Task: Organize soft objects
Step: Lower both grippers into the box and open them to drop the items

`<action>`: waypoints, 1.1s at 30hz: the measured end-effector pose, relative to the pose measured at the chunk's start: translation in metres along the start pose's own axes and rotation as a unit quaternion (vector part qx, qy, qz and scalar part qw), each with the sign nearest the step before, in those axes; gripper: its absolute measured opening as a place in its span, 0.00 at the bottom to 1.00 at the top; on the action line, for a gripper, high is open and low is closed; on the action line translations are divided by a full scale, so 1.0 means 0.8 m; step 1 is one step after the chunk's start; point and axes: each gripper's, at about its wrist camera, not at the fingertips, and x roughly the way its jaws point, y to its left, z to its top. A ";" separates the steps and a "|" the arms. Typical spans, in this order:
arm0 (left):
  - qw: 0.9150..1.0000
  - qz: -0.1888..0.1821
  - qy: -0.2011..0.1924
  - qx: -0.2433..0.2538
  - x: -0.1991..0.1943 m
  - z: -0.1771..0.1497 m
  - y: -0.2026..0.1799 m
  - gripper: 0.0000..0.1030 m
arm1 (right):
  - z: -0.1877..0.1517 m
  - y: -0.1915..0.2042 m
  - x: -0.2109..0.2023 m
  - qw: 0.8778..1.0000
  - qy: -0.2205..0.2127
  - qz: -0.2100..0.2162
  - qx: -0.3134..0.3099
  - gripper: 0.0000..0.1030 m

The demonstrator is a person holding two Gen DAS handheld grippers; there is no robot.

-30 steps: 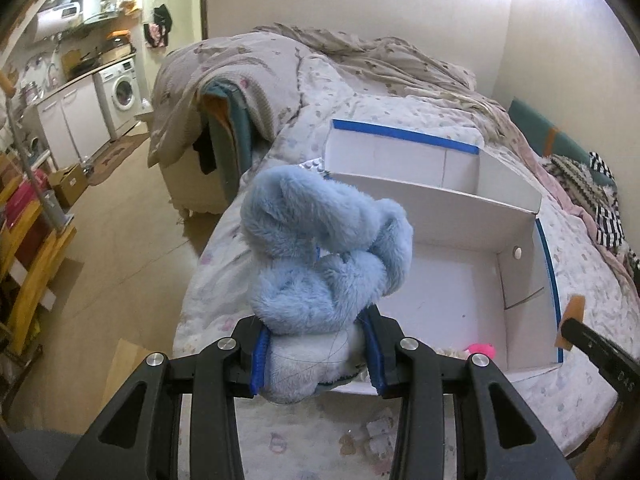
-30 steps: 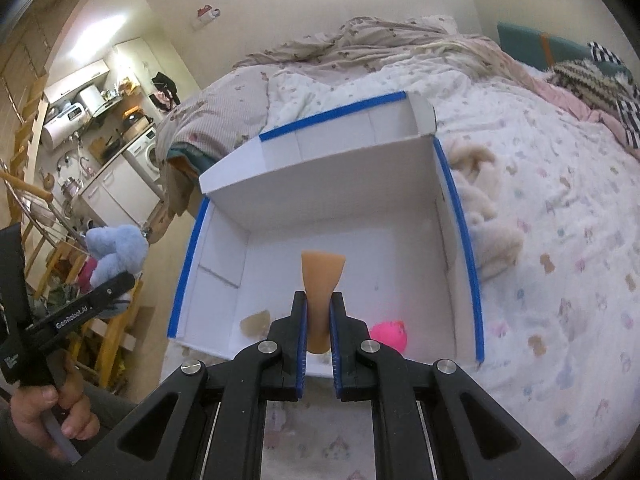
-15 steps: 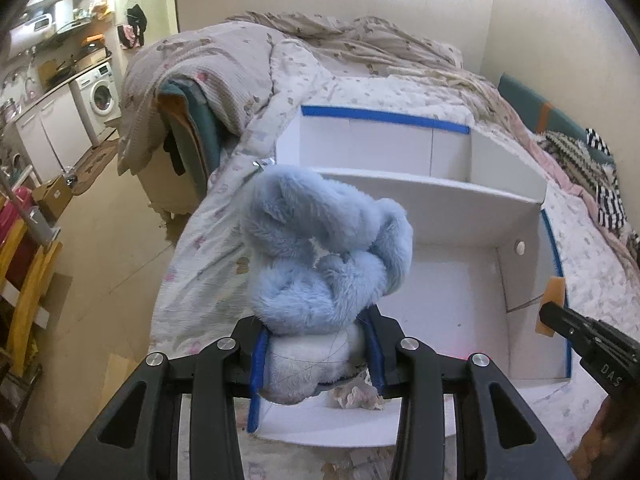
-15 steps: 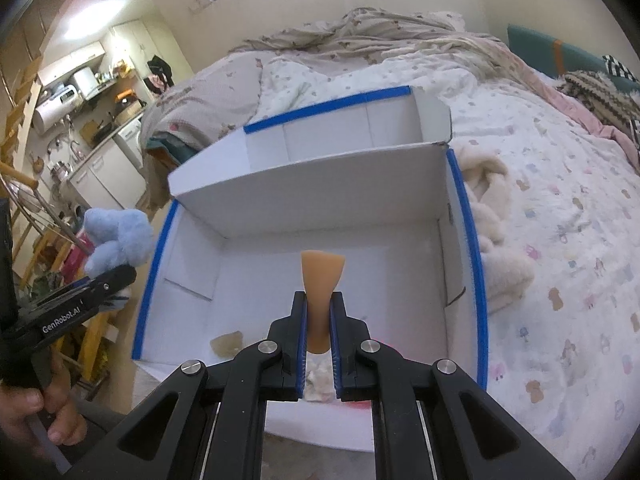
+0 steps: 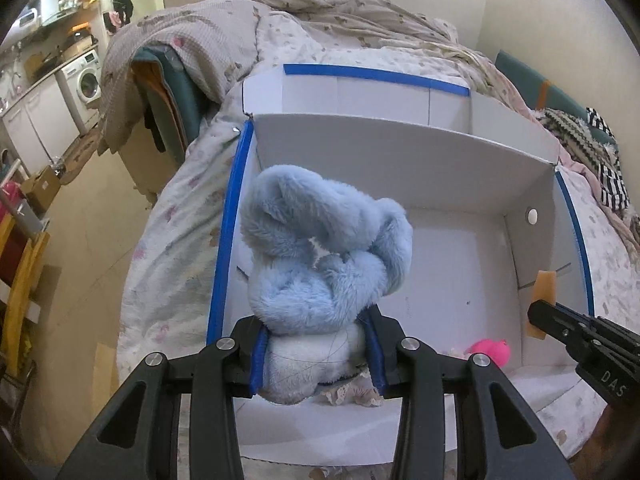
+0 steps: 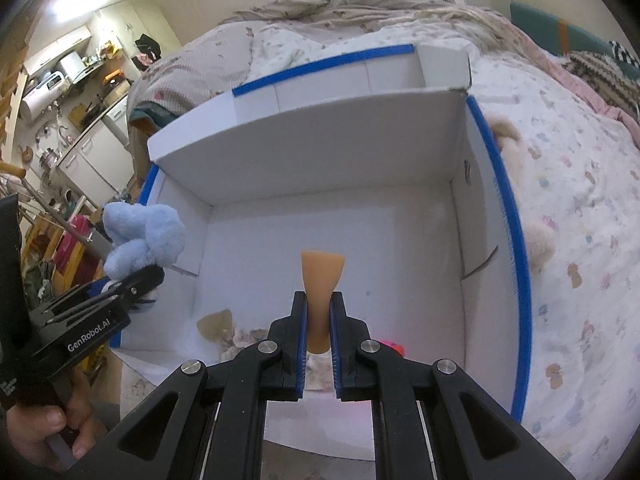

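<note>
Plush first: fluffy light-blue stuffed toy (image 5: 324, 264) pinched between pads of left gripper (image 5: 316, 354), jaws spread wide round its pale base, held over near-left corner of white cardboard box w/ blue-taped rim (image 5: 230, 216). Right gripper (image 6: 319, 332) nearly closed on slim tan rubbery wedge-shaped piece (image 6: 322, 280), ahead of it box floor, small pink soft toy (image 6: 390, 346) just below its tips. Step looks like drop-off; next, prob. lower both into box & release.
</note>
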 end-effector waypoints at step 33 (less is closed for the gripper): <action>1.000 -0.011 0.027 0.001 0.027 -0.012 0.009 0.49 | -0.015 -0.010 0.031 0.998 0.062 -0.027 0.014 0.12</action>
